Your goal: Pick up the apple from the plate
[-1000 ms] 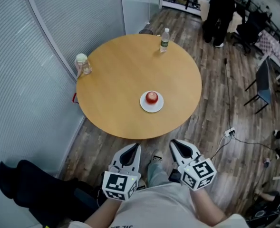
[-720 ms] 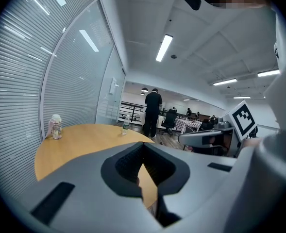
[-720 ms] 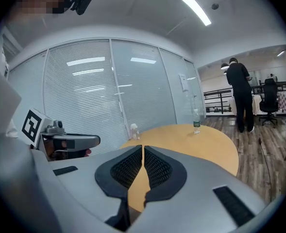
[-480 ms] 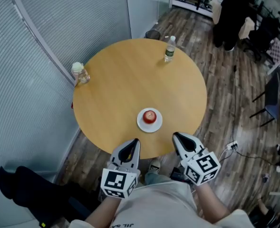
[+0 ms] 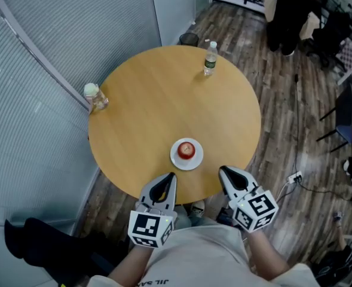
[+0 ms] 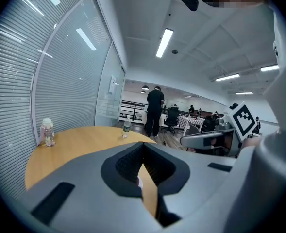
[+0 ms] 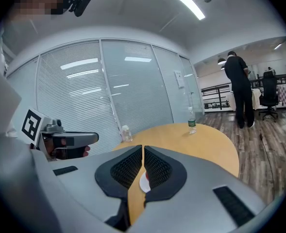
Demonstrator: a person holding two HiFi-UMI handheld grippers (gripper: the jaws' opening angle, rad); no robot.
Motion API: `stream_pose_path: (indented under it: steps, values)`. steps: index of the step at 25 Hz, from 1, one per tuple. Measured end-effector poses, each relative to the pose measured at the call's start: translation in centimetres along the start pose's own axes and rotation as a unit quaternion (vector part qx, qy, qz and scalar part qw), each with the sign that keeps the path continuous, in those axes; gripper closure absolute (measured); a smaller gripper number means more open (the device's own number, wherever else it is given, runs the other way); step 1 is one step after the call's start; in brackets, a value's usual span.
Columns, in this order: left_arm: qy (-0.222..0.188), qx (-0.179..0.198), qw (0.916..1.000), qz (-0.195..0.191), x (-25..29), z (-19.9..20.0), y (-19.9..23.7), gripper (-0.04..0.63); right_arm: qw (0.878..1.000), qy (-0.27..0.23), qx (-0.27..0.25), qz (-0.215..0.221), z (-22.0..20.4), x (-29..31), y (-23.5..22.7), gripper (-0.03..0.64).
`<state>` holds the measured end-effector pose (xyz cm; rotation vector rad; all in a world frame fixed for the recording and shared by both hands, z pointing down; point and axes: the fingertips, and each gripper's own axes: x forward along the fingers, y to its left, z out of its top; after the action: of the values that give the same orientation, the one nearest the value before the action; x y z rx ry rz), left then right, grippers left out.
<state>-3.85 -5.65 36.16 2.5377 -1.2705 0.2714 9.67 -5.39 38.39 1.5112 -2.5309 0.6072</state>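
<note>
A red apple (image 5: 187, 150) sits on a small white plate (image 5: 178, 158) near the front edge of a round wooden table (image 5: 158, 100). My left gripper (image 5: 167, 181) hangs at the table's near edge, left of the plate, jaws shut and empty. Right of the plate, my right gripper (image 5: 223, 173) is level with it, also shut on nothing. In the right gripper view the plate (image 7: 143, 183) shows as a sliver between the pads, which hide most of the apple. The left gripper (image 6: 143, 149) blocks both in its own view.
A clear water bottle (image 5: 209, 58) stands at the table's far edge and a pink-lidded bottle (image 5: 95, 96) at its left edge. Glass walls with blinds lie to the left. A person in black (image 5: 286, 11) stands at the back right among office chairs.
Both grippers have come forward from over the floor to the table's near edge. The plate and apple now lie just ahead of them. The jaws stayed shut.
</note>
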Motion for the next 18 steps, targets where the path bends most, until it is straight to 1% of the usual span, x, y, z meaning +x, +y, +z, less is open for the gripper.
stream_pose_path:
  steps: [5,8,11,18]
  values:
    - [0.013,-0.005,0.9998,-0.017,1.4,0.2,1.2,0.594,1.000,0.000,0.006,-0.012,0.8,0.9,0.1,0.581]
    - [0.020,0.004,0.9994,-0.028,2.2,0.2,1.2,0.594,1.000,0.002,0.007,-0.023,1.0,1.2,-0.4,0.581]
    - [0.025,0.006,0.9990,-0.037,3.2,-0.4,1.4,0.594,0.999,0.002,0.013,-0.034,0.7,1.9,-1.2,0.581]
    - [0.046,0.017,0.9978,-0.045,4.9,-1.7,2.6,0.594,0.999,0.018,0.018,-0.042,-0.5,3.6,-1.8,0.581]
